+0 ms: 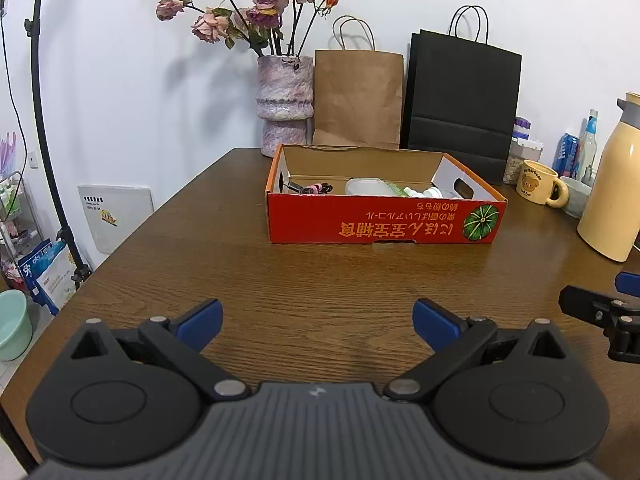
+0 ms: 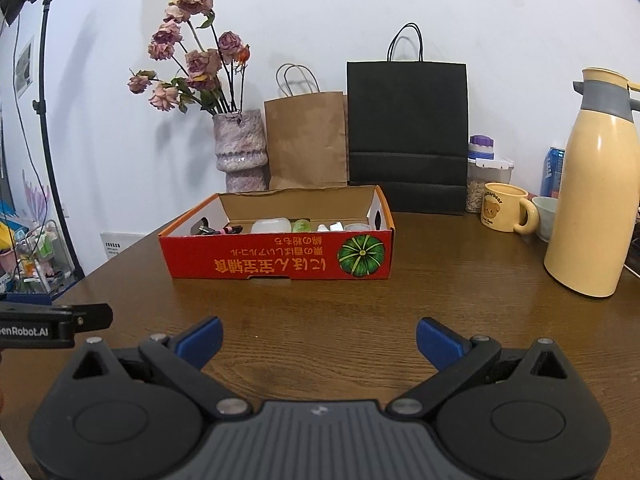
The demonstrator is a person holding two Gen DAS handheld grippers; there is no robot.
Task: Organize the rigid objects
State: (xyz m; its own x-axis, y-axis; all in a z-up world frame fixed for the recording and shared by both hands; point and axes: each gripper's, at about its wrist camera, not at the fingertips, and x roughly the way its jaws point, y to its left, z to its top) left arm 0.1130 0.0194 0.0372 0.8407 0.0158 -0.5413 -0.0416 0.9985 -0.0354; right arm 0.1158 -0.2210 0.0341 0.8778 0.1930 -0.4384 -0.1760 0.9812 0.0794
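At frame centre the red cardboard box [image 1: 380,220] holding small bottles [image 2: 272,225] sits on the wooden table [image 1: 320,280], while the left gripper [image 1: 318,320] and right gripper [image 2: 319,340] hover low in frame, both spread wide and empty.

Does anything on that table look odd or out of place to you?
Two small things. The red cardboard box sits with its printed lettering and pumpkin picture upside down from this side. The roses in the vase are wilted and drooping. Nothing looks spilled or broken, and both tools are open and empty.
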